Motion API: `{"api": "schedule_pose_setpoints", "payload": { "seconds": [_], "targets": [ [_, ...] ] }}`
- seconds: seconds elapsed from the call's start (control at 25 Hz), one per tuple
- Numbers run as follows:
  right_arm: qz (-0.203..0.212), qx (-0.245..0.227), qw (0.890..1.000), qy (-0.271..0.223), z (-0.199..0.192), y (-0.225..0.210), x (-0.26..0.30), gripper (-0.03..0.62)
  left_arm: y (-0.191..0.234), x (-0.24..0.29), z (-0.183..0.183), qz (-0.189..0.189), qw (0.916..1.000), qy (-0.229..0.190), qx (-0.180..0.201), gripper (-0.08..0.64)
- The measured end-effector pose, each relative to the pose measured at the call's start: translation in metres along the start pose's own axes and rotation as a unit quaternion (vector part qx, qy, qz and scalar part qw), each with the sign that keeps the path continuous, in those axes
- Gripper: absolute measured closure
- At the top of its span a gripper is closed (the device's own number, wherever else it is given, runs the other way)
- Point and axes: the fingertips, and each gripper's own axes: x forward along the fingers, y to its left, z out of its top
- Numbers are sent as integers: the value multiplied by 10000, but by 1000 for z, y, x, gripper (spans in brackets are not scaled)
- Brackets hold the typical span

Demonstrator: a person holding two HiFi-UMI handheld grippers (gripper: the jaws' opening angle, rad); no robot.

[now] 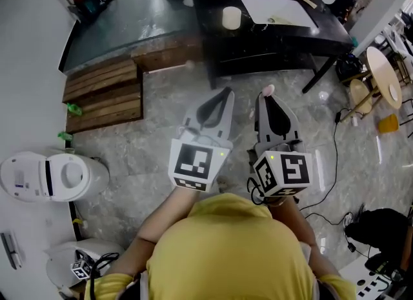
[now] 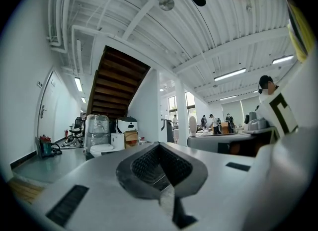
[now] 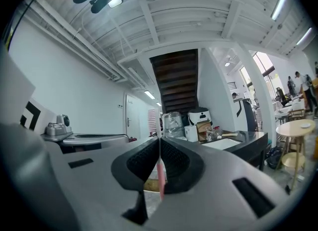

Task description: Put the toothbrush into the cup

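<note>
Head view: person in a yellow shirt (image 1: 226,247) stands on a marble floor (image 1: 161,137), both grippers held out in front, side by side, apart from each other.
Right gripper view: right gripper (image 3: 159,138) jaws closed on the pink handle of the toothbrush (image 3: 160,178); handle runs straight along the jaw line.
Right gripper: (image 1: 266,93) clamped on the toothbrush, pointing toward the counter.
Toothbrush: (image 1: 268,90) only the pale pink end shows past the jaw tips in the head view; up in the air, well apart from the cup.
Left gripper view: left gripper (image 2: 160,144) jaws together at the tips, nothing between them.
Left gripper: (image 1: 227,91) closed and empty, just left of the right one, tilted slightly toward it.
Cup: (image 1: 231,17) cream-coloured, upright on the left part of the counter, beside the sink.
Counter: (image 1: 271,37) black, ahead of both grippers, well apart from them.
Sink: (image 1: 279,11) white, set into the counter top, right of the cup.
Wooden platform: (image 1: 103,95) on the floor to the left of the counter.
Round table: (image 1: 384,76) light wood, right of the counter.
Cables: (image 1: 335,163) black, lying on the floor at right.
Toilet: (image 1: 51,176) white, at the far left edge on the floor.
</note>
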Motion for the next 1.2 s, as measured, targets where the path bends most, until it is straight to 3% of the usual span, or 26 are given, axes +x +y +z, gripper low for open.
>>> {"api": "schedule_pose_setpoints", "payload": {
  "seconds": [0.48, 1.2],
  "targets": [
    [-63, 101, 9999, 69, -12, -18, 42, 565, 27, 38, -9, -41, 10000, 65, -14, 552],
    [-473, 58, 9989, -37, -4, -62, 204, 565, 127, 177, -10, -568, 9983, 87, -29, 552]
  ]
}}
